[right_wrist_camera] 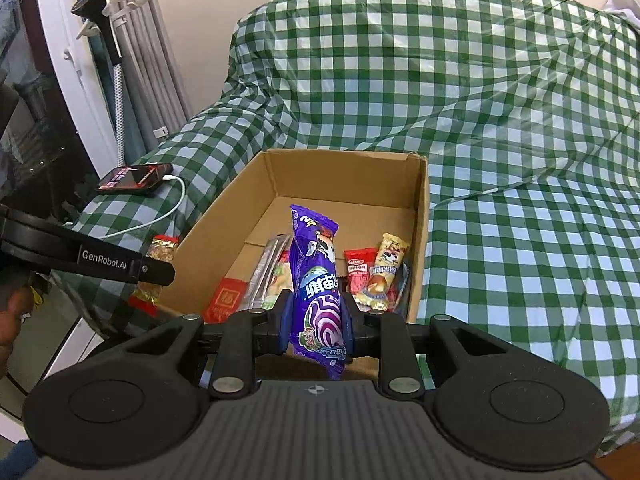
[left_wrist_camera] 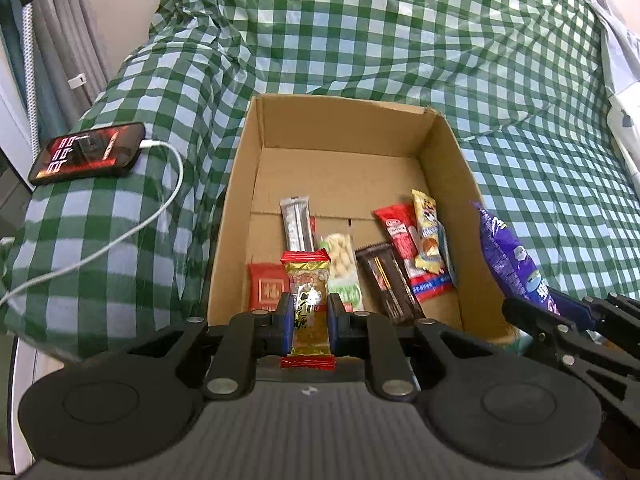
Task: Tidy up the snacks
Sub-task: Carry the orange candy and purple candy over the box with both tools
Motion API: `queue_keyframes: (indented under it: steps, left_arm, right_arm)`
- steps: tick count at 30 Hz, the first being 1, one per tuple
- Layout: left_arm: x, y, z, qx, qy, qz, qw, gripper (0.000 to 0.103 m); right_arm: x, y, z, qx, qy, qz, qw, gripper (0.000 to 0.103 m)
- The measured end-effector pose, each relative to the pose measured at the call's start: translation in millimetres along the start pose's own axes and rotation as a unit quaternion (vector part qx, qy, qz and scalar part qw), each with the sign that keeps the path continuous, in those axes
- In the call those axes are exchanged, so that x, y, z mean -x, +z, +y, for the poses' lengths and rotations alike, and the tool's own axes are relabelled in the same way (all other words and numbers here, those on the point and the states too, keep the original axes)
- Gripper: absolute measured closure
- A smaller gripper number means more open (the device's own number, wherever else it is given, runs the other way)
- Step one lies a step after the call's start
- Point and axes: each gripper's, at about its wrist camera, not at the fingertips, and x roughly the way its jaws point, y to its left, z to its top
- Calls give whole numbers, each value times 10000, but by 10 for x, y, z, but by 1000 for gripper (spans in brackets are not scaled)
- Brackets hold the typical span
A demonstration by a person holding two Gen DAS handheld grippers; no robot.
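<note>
Cardboard forms the open box (left_wrist_camera: pixel 448 168) that sits on a green-and-white checked cloth (left_wrist_camera: pixel 360 32), and several snacks already lie on its floor: a silver bar (left_wrist_camera: pixel 297 224) toward the far side, a pale peanut packet (left_wrist_camera: pixel 342 268) beside it, a flat red packet (left_wrist_camera: pixel 267 285) at the near left, a dark brown bar (left_wrist_camera: pixel 386 284), a long red stick packet (left_wrist_camera: pixel 404 240) and a yellow cartoon-printed packet (left_wrist_camera: pixel 428 236) leaning at the right wall. At the near edge of the box the left gripper (left_wrist_camera: pixel 309 320) has its jaws clamped on a gold-and-red wrapped candy (left_wrist_camera: pixel 306 280), which stands upright between the blue pads. Just to the right, the right gripper (right_wrist_camera: pixel 316 320) has its jaws pressed together on a purple snack packet (right_wrist_camera: pixel 318 280) (printed with a swirl and a cartoon face), held upright above the near rim of the box. Seen from the right wrist, the left gripper's candy shows at the left, outside the box's left wall. On the far left of the cloth rests a phone (left_wrist_camera: pixel 86 152) with a lit screen, and a white cable (left_wrist_camera: pixel 120 240) plugged into it trails toward the near side. Grey curtains (right_wrist_camera: pixel 160 52) hang behind.
</note>
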Motion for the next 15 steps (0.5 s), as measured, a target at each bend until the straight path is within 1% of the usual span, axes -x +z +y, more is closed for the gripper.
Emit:
queue_keyframes:
  steps: [8, 15]
  left_arm:
    - [-522, 367, 24, -102, 102, 199, 9997, 85]
    - [-1027, 605, 48, -166, 225, 449, 9986, 85]
  right_arm:
    - [-531, 208, -96, -44, -71, 216, 9997, 77]
    - [-1001, 343, -268, -148, -125, 383, 9991, 77]
